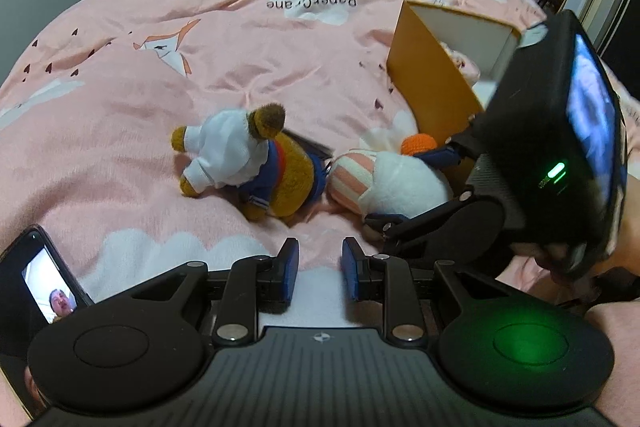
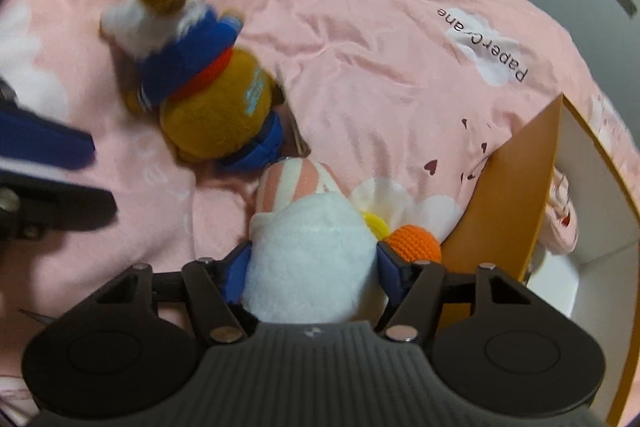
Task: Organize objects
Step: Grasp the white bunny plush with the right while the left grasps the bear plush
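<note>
Your right gripper (image 2: 314, 269) is down over the white plush (image 2: 308, 259), with one blue pad on each flank of its body. The jaws stand wide and the pads seem only to brush the fur; from the wrist view you can't quite tell whether they press, so treat the toy as straddled, not gripped. That wide stance makes sense: the body is fat and soft, and you need the pads past its widest part before you squeeze.

The plush lies on the pink duvet (image 1: 224, 39), its striped end touching the bear (image 1: 256, 163), its orange knitted part (image 2: 414, 241) just beside the orange box (image 1: 430, 83). The box stands tipped with its open side up and something pink already inside, which suggests it is where the toys are meant to go.

Your left gripper (image 1: 320, 267) hangs near the duvet, in front of the bear, its jaws a narrow gap apart with nothing between them. It looks parked there to stay clear of the right arm.

Grab low on the body: a soft toy pinched near the top may slip out as you lift. Watch the box wall on the way in.
</note>
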The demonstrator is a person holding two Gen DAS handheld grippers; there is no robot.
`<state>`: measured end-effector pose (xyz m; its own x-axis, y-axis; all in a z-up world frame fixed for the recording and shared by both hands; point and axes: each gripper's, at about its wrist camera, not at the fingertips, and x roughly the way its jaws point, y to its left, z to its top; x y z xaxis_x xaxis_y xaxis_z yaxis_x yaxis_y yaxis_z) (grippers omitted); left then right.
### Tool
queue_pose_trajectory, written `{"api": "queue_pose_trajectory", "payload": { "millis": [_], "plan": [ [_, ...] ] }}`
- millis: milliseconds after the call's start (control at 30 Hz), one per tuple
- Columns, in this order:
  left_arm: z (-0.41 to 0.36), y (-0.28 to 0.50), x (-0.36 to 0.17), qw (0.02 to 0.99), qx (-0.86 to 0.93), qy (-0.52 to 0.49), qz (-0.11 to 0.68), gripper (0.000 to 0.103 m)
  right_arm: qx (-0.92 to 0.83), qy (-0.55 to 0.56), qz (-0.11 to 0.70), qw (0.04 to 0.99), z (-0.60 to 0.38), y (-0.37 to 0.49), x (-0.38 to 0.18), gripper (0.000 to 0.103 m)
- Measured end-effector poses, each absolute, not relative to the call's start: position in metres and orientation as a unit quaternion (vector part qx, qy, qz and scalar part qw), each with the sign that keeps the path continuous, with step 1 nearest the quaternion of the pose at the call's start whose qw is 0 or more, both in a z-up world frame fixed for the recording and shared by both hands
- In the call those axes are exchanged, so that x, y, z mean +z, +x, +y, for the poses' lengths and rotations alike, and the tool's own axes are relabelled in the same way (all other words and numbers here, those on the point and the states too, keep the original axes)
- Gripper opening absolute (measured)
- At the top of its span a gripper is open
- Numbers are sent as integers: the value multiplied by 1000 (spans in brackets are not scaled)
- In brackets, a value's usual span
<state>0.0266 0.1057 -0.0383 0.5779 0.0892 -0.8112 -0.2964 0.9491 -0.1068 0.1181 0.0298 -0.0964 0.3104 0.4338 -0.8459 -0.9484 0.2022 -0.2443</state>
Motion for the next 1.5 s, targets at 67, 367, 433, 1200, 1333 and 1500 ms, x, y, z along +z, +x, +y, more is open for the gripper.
{"api": "queue_pose_trajectory", "payload": {
  "millis": [67, 367, 433, 1200, 1333, 1500],
  "plan": [
    [111, 24, -28, 888, 107, -124, 431, 30, 509, -354, 351, 702, 26, 126, -82, 65],
    [159, 47, 23, 899, 123, -82, 413, 30, 516, -214, 436, 706, 39, 176, -58, 66],
    [178, 68, 27, 892, 106, -84, 431, 30, 513, -213, 442, 705, 46, 182, -61, 67],
    [191, 167, -62, 730, -26, -107, 675, 40, 535, -257, 404, 696, 34, 180, -59, 74],
    [180, 155, -47, 755, 6, -85, 650, 35, 532, -238, 411, 702, 24, 184, -52, 67],
    [166, 117, -14, 840, 108, -71, 526, 34, 542, -229, 412, 696, 14, 166, -45, 53]
  ]
}}
